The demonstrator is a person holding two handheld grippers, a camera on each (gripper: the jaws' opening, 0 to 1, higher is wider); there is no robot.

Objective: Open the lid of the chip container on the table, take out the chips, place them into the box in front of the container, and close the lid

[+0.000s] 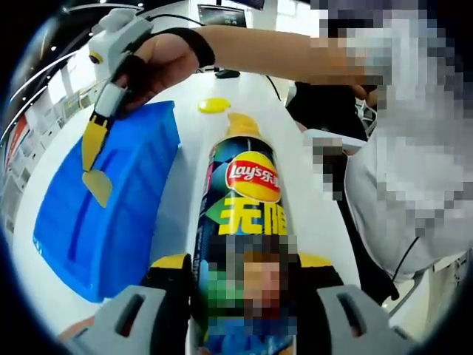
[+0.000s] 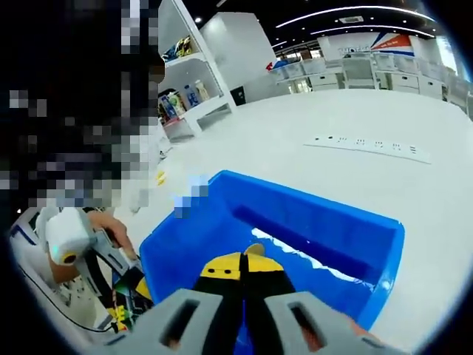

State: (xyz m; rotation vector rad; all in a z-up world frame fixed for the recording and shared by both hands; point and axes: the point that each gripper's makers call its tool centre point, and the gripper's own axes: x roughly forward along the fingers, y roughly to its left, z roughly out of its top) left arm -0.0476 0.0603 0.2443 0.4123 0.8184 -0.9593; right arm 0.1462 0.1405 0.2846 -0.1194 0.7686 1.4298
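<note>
In the left gripper view the left hand-held gripper (image 1: 240, 277) was clenched on the chip container (image 1: 247, 222), its yellow-tipped jaws pressed against either side of the can, which lay lengthwise on the white worktop (image 1: 310, 207) with its open mouth pointing away from the camera. A chip (image 1: 242, 124) jutted from that open mouth. Beyond the container's mouth, further along the worktop, lay the yellow lid (image 1: 213, 105), apart from the can. Just beside the container stood the blue box (image 1: 118, 214), its near wall running parallel to the can's length. Over the box, on the side away from the container, the right hand-held gripper (image 1: 94, 159) hung with its yellow jaws pointing down, a single chip (image 1: 97, 186) pinched at their tips, above the box's interior; a person's hand (image 1: 159, 66) gripped its handle. In the right gripper view the right hand-held gripper (image 2: 242, 268) showed its jaws pressed together on the chip (image 2: 255, 250), whose pale edge peeked out beyond the tips, above the floor of the blue box (image 2: 332, 222). To the side of the box, low in that view, the left hand-held gripper (image 2: 122, 285) and the container (image 2: 126, 303) were partly visible, held by a hand (image 2: 111, 229).
</note>
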